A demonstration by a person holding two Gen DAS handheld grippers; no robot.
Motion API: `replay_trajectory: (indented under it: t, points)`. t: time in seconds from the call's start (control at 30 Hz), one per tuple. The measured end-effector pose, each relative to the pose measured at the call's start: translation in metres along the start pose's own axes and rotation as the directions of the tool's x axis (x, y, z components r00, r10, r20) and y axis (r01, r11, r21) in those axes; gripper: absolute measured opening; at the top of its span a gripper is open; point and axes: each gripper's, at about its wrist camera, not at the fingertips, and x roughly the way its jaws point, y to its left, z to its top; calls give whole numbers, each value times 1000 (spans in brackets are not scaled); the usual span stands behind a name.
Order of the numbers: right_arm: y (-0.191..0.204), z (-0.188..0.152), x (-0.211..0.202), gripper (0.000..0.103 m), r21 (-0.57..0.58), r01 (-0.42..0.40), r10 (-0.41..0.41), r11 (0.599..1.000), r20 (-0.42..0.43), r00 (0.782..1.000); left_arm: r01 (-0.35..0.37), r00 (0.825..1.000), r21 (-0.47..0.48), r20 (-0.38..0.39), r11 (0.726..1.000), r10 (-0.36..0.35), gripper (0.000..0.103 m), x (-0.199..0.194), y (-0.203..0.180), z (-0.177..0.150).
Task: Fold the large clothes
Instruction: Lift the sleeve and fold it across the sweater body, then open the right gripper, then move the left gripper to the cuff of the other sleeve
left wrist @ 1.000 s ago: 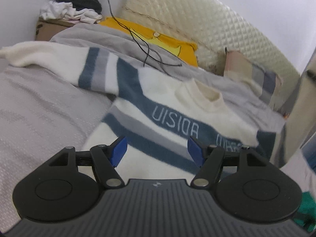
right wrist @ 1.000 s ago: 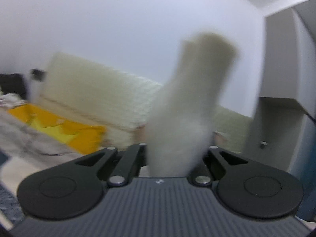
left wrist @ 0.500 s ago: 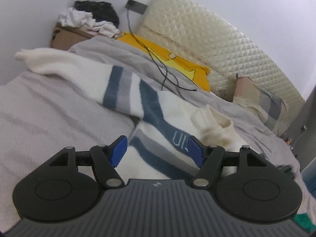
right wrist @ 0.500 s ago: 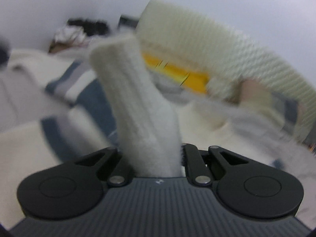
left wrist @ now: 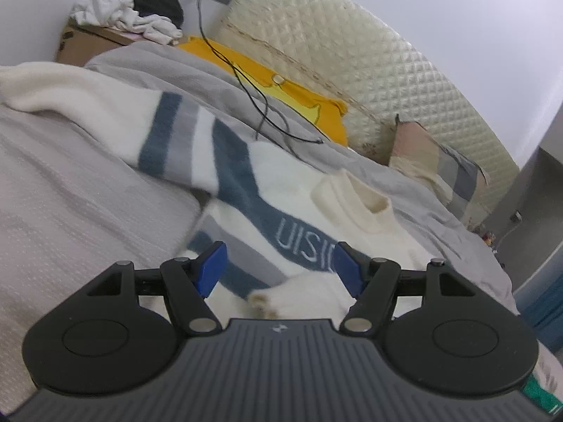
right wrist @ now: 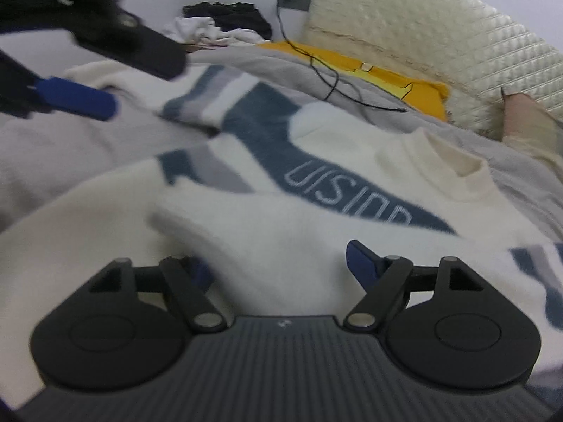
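Two grippers hang over the white sweater (left wrist: 292,183), which lies flat on the grey bed (left wrist: 70,190). Left gripper (left wrist: 279,269) has its jaws apart, with nothing in them. Right gripper (right wrist: 281,263) has just opened, and its jaws are wide; the folded-over sleeve (right wrist: 253,232) (soft and white) lies loose between them. One striped sleeve (left wrist: 105,112) stretches out left, with bare bed beside it.
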Motion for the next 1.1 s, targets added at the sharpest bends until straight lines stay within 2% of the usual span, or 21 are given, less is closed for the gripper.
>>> replay_trajectory:
  t: [0.23,0.33,0.43,0.57,0.73,0.83,0.93,1.1]
  points:
    - [-19,-11,-45,78,58,-91,90,994,21,996,-11,999,102,-47,995,16,70,16,-25,-16]
    - [-33,-18,-68,78,78,-107,103,991,50,993,-17,997,148,-73,989,28,63,23,-34,-23]
    - [-51,-26,-81,78,118,-93,84,989,85,993,-36,993,180,-104,983,56,55,33,-39,-32]
    - [-79,-32,-74,77,219,-10,-12,976,99,995,-70,983,233,-147,970,106,50,51,-45,-43]
    - [-103,-42,-50,73,335,53,-80,941,67,995,-137,968,334,-155,932,198,50,68,-52,-59]
    - [-109,-53,-33,70,382,72,-80,921,6,997,-161,957,369,-170,915,237,50,78,-53,-67]
    - [-111,-62,-23,70,410,68,-70,910,-11,998,-177,950,401,-168,899,262,50,84,-56,-71]
    - [-117,-60,-37,70,461,52,-65,886,12,998,-179,956,373,-153,910,250,50,77,-55,-68]
